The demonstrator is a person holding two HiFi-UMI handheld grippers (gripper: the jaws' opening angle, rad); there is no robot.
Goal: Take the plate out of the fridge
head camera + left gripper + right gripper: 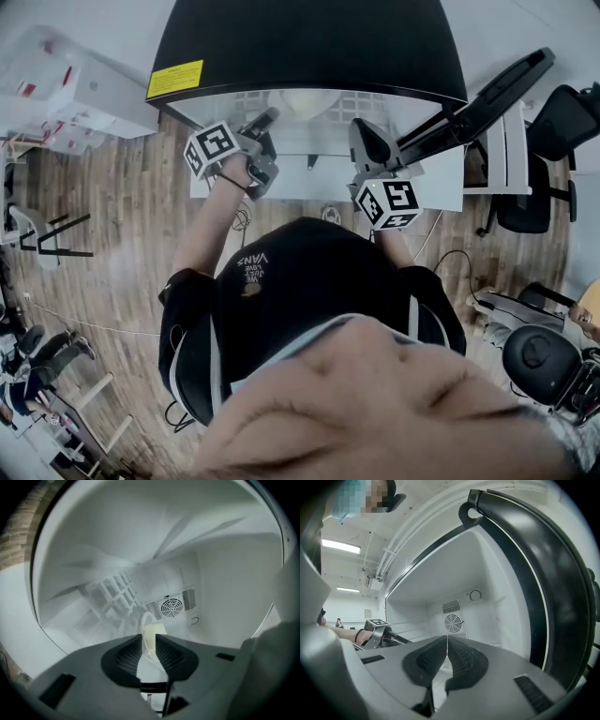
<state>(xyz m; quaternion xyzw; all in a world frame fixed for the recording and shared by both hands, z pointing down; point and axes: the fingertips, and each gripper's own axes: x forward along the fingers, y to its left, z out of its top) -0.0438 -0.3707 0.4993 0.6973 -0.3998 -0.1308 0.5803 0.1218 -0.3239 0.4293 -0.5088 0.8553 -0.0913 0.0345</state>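
The small fridge [309,47] stands open, its white inside [225,583] filling both gripper views. A pale cream plate [153,629] stands on edge inside it, in front of the round fan grille [171,606]. My left gripper [149,641] reaches into the fridge with the plate's rim between its black pads, which press on it from both sides. My right gripper [447,641] is shut with nothing in it, held at the fridge mouth beside the door. The left gripper's marker cube [377,629] and a forearm show at the left of the right gripper view.
The black-edged fridge door [553,573] swings open to the right [497,94]. A wire shelf [115,597] sits inside at the left. Office chairs [553,141] stand on the wooden floor to the right, and white boxes [75,94] lie to the left.
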